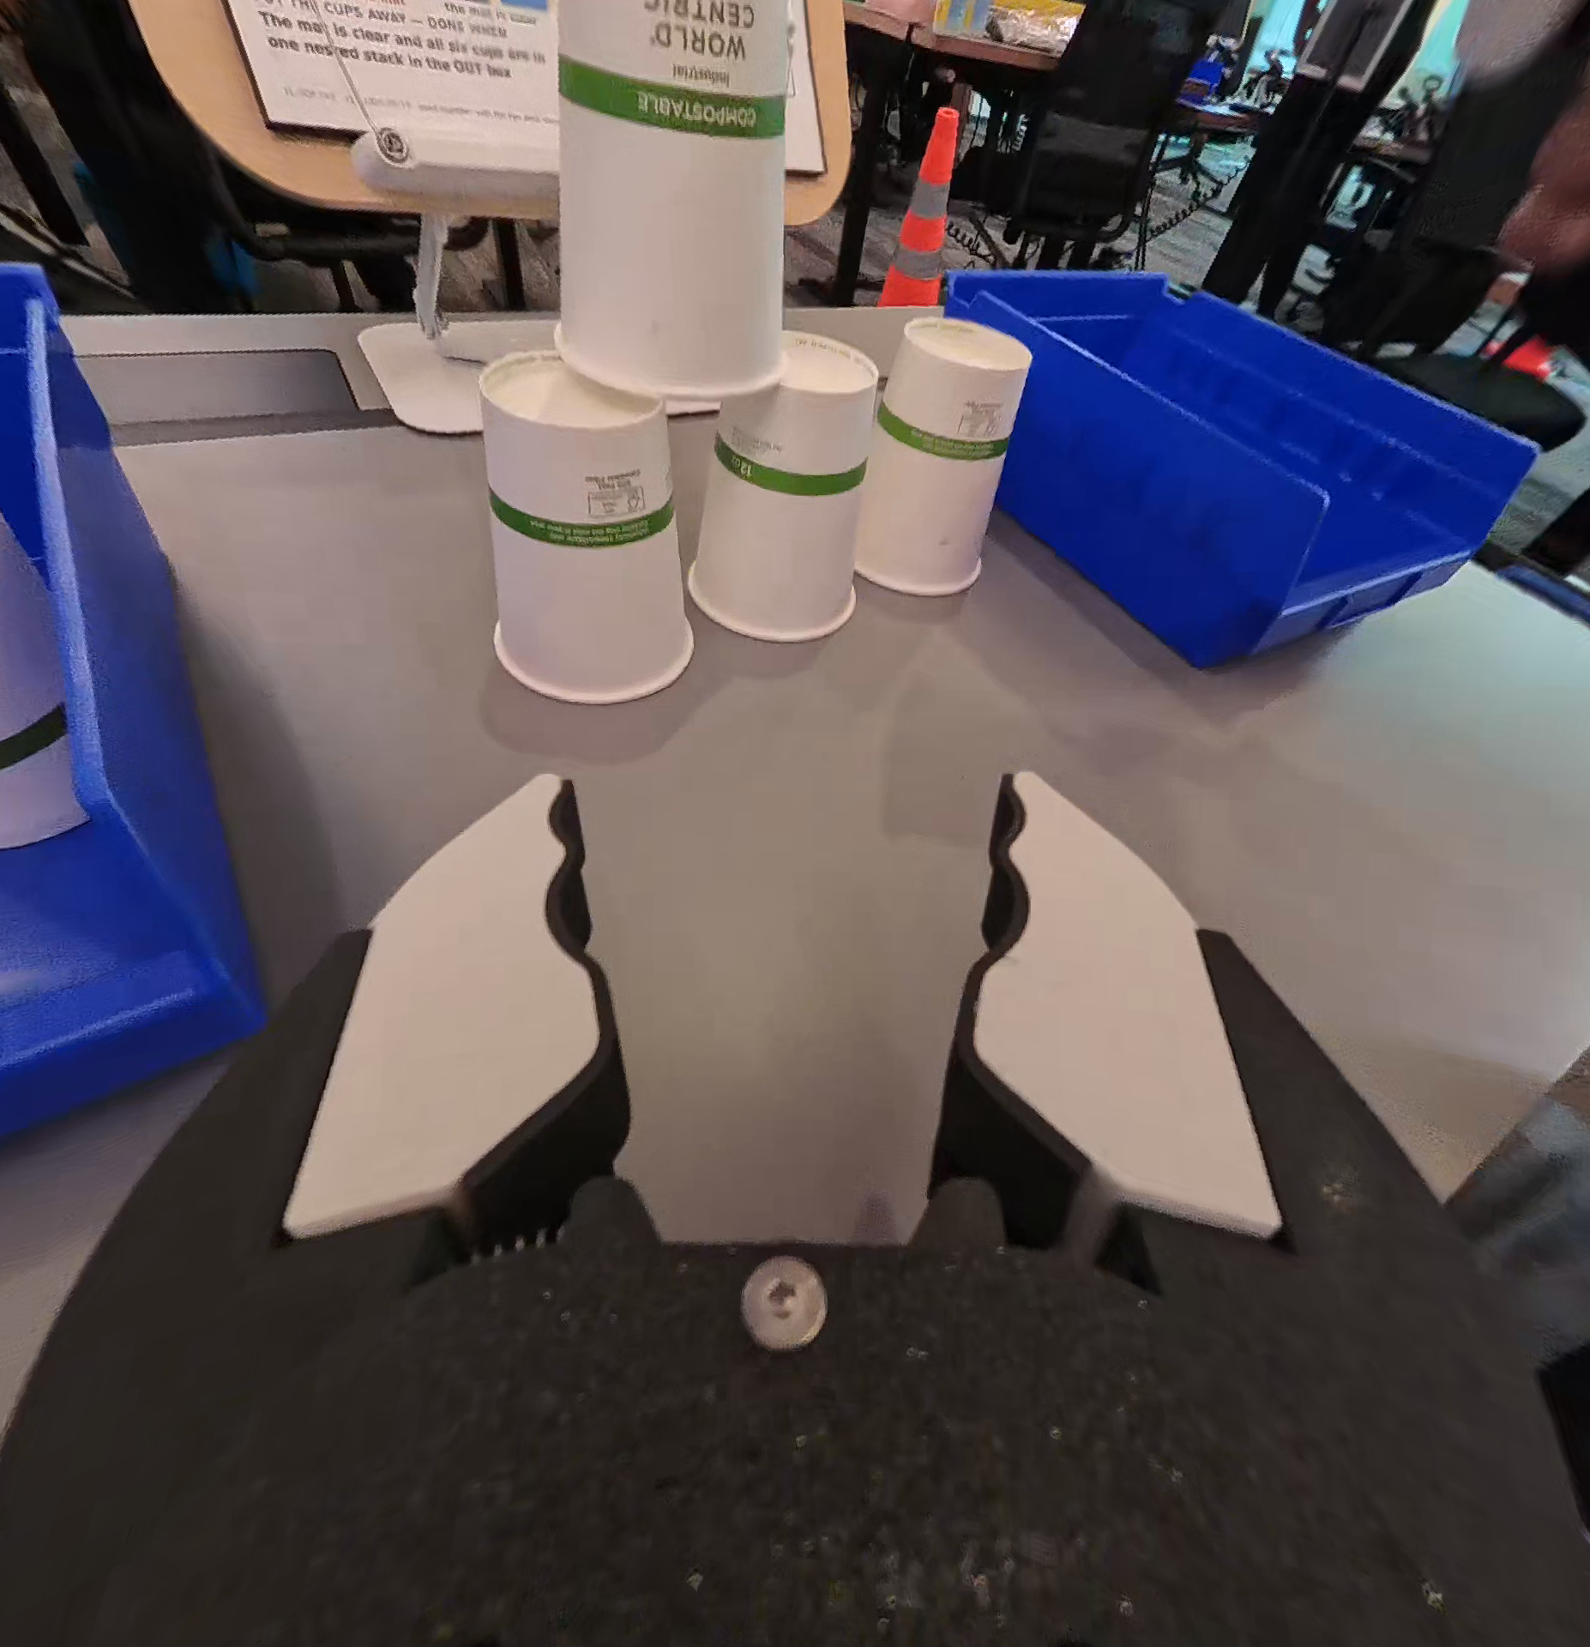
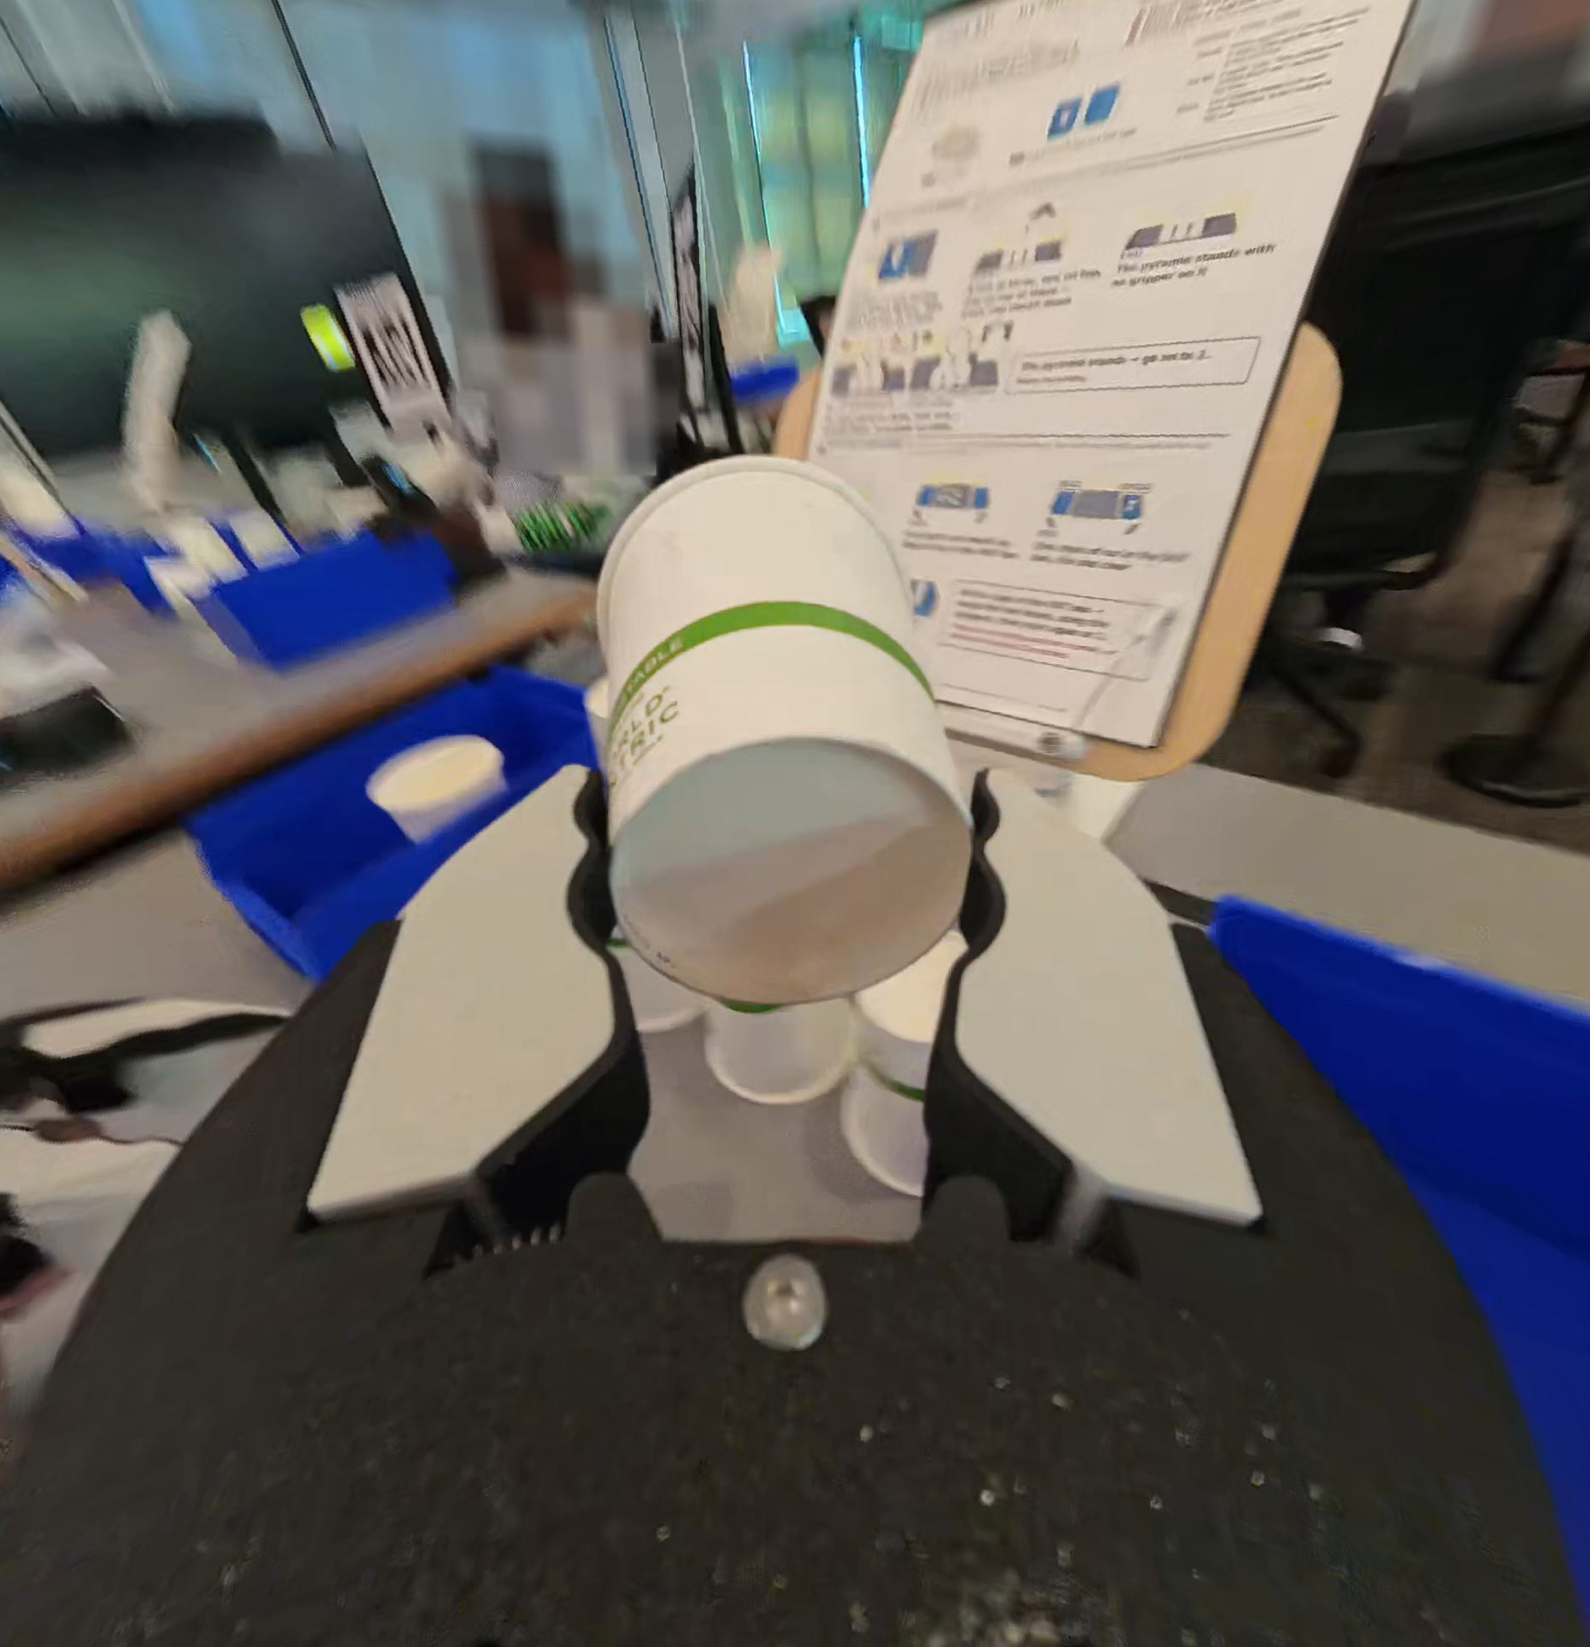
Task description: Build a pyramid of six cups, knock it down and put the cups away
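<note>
Jaws, L gripper (image 1: 787, 856): spread wide, nothing between, low over grey table (image 1: 1130, 802). R gripper (image 2: 778, 856): clamped on white paper cup w/ green band (image 2: 774, 713), fingers (image 2: 983, 856) against its sides, mouth toward cam.

From L cam: held cup (image 1: 671, 196) inverted, rim at tops of left cup (image 1: 586, 535) and middle cup (image 1: 782, 499); contact unclear. Right cup (image 1: 938, 463) just beside middle one. All three inverted in a row on table.

Blue bin (image 1: 1264, 499) right of row. Second blue bin (image 1: 105, 891) at left w/ one more cup (image 1: 7, 695) inside. Instruction board (image 2: 1085, 401) on stand behind row. Orange cone (image 1: 925, 223) on floor beyond.
</note>
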A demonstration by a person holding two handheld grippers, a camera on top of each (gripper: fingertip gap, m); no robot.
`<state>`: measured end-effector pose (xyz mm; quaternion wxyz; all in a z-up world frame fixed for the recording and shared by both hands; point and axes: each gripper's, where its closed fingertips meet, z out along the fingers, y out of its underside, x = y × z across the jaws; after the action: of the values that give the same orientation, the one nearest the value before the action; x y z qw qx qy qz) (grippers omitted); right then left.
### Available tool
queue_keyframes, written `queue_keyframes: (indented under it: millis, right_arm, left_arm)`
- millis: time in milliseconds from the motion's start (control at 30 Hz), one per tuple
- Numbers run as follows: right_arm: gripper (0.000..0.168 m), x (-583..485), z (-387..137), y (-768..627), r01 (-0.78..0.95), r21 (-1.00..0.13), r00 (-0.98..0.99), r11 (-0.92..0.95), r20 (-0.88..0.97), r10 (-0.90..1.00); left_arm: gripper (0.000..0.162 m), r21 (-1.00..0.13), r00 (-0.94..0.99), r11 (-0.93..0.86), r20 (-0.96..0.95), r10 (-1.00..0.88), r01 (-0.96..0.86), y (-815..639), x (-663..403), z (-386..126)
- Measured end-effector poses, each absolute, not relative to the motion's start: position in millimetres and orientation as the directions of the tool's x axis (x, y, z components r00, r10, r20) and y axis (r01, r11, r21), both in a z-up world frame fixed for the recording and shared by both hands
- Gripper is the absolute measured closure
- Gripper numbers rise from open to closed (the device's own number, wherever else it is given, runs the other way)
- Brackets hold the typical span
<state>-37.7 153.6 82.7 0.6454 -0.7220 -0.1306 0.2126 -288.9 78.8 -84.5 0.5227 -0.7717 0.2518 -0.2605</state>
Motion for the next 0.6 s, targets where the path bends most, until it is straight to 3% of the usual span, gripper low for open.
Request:
queue_keyframes:
  millis: [133, 300, 533, 600]
  right_arm:
    - [0.092, -33.2, 94.8, 197.4, 0.3, -0.893, 0.874, -0.335, 0.118, 0.471]
    - [0.092, -49.2, 67.7, 233.9, 0.652, -0.54, 0.721, -0.533, 0.222, 0.657]
    - [0.092, -63.7, 16.6, 247.3, 0.844, -0.112, 0.537, -0.525, 0.174, 0.826]
    - [0.092, -69.6, 8.2, 247.3, 0.857, -0.063, 0.515, -0.511, 0.149, 0.844]
  left_arm:
    - [0.078, -0.922, 0.704, -0.346, 0.13, -0.698, -0.173, 76.4, -277.5, -103.8]
    - [0.08, -0.906, 0.686, -0.338, 0.079, -0.724, -0.253, 74.3, -271.5, -119.0]
    - [0.081, -0.909, 0.686, -0.322, 0.057, -0.726, -0.266, 76.7, -275.1, -116.8]
    - [0.081, -0.909, 0.686, -0.328, 0.067, -0.724, -0.257, 77.5, -276.5, -116.4]
